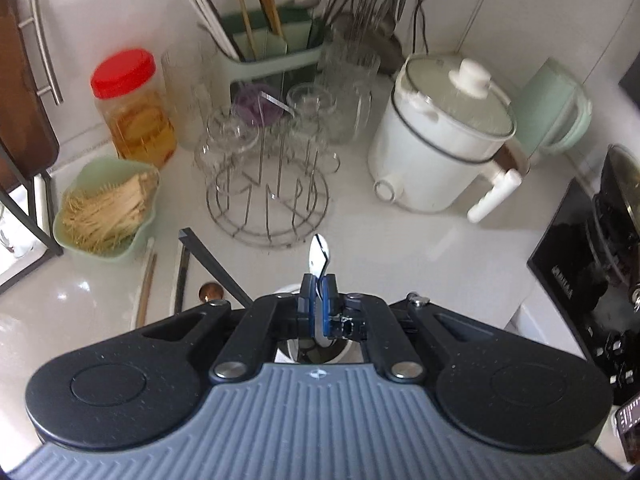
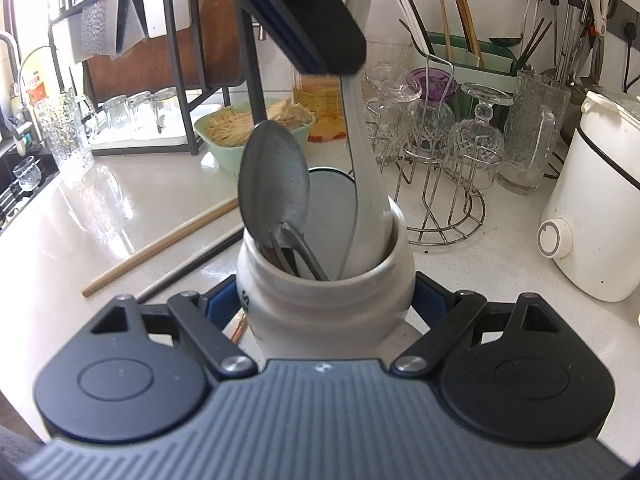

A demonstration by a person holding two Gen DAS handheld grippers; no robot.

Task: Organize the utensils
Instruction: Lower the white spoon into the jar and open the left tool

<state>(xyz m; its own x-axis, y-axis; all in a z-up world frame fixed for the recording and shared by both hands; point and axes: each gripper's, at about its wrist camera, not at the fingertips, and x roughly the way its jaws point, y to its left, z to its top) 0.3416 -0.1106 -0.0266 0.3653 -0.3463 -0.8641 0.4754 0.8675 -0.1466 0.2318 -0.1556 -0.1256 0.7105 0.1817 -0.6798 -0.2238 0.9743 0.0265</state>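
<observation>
My left gripper (image 1: 319,292) is shut on a shiny metal spoon (image 1: 319,256), whose tip sticks out past the blue pads. In the right wrist view the left gripper (image 2: 340,56) comes down from the top, and the spoon (image 2: 362,168) hangs from it with its lower end inside the white ceramic jar (image 2: 324,312). My right gripper (image 2: 326,300) is shut on that jar, a blue pad on each side. A dark spoon (image 2: 274,184) stands in the jar, bowl up. Loose on the counter lie a wooden chopstick (image 2: 160,246), a dark chopstick (image 2: 192,264) and a copper spoon (image 1: 210,291).
Behind the jar stand a wire glass rack (image 2: 440,200) with upturned glasses, a green bowl of toothpicks (image 1: 104,208), a red-lidded jar (image 1: 132,108), a chopstick caddy (image 1: 272,48) and a white cooker (image 1: 440,136). A black appliance (image 1: 592,264) is at the right.
</observation>
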